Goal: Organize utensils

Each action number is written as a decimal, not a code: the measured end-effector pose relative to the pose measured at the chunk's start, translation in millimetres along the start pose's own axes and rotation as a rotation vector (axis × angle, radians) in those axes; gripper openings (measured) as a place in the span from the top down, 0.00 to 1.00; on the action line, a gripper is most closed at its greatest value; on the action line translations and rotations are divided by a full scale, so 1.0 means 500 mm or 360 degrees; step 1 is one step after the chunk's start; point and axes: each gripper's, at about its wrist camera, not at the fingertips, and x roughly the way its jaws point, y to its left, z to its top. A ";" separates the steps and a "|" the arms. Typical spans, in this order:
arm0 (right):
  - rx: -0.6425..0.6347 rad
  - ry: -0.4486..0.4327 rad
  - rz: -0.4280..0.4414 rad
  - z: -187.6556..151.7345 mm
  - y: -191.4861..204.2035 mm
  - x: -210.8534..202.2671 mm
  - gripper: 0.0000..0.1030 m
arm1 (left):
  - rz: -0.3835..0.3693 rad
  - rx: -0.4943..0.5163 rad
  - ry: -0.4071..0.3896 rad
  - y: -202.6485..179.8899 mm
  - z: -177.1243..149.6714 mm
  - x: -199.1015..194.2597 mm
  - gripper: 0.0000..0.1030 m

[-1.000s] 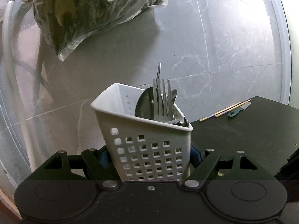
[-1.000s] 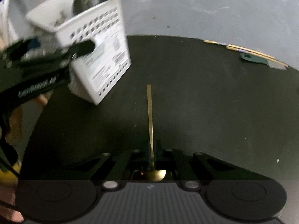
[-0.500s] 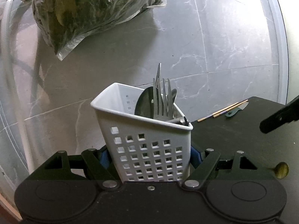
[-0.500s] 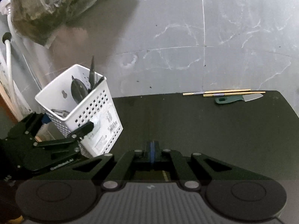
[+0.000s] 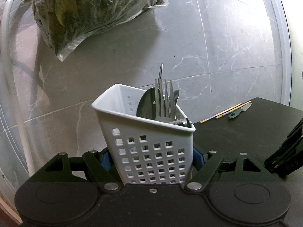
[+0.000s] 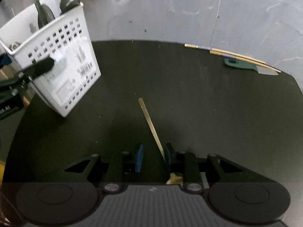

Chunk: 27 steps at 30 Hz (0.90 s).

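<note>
My left gripper (image 5: 150, 159) is shut on a white perforated utensil caddy (image 5: 147, 147), tilted at the black table's left edge. The caddy holds a fork (image 5: 163, 102), spoons and a knife. It also shows in the right wrist view (image 6: 51, 66). My right gripper (image 6: 154, 158) is open, low over the table, its jaws a little apart. A gold spoon (image 6: 151, 125) lies between them, its handle against the right pad (image 6: 167, 156) and its bowl under the gripper body.
Two gold chopsticks (image 6: 233, 55) and a green-handled knife (image 6: 244, 66) lie at the black table's (image 6: 189, 94) far right edge. A plastic bag (image 5: 90, 9) and a white hose (image 5: 7, 66) lie on the grey marble floor beyond.
My right gripper swung up and came back down over the gold spoon, and its jaws have opened. The spoon now lies slanted. My left gripper kept the caddy still.
</note>
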 end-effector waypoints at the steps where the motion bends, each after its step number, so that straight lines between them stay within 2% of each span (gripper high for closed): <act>1: -0.0016 0.0006 0.0000 0.000 -0.002 -0.001 0.71 | 0.0001 0.0000 0.0000 0.000 0.000 0.000 0.22; 10: -0.0032 0.0000 -0.0002 0.003 -0.003 -0.001 0.70 | 0.0009 0.0018 0.0002 -0.003 0.001 0.002 0.22; 12: -0.0030 -0.0006 -0.0002 0.006 -0.006 0.001 0.69 | 0.0011 0.0019 0.0003 -0.004 0.001 0.002 0.22; 16: 0.0007 -0.0052 -0.0022 -0.002 -0.009 -0.013 0.59 | 0.0011 0.0024 0.0004 -0.003 0.001 0.002 0.22; 19: 0.0237 -0.0152 0.0034 -0.035 -0.024 -0.065 0.55 | 0.0010 0.0024 0.0004 -0.003 0.002 0.002 0.22; 21: 0.0471 -0.0198 0.0186 -0.077 -0.032 -0.098 0.52 | 0.0010 0.0022 0.0004 -0.003 0.002 0.002 0.22; 24: 0.0692 -0.0182 0.0331 -0.121 -0.033 -0.092 0.45 | 0.0010 0.0022 0.0004 -0.003 0.001 0.003 0.22; 26: 0.0766 -0.0140 0.0333 -0.134 -0.035 -0.068 0.45 | 0.0011 0.0023 0.0006 -0.003 0.002 0.004 0.22; 27: 0.0806 -0.0170 0.0346 -0.140 -0.043 -0.063 0.44 | 0.0009 0.0026 0.0006 -0.003 0.002 0.003 0.22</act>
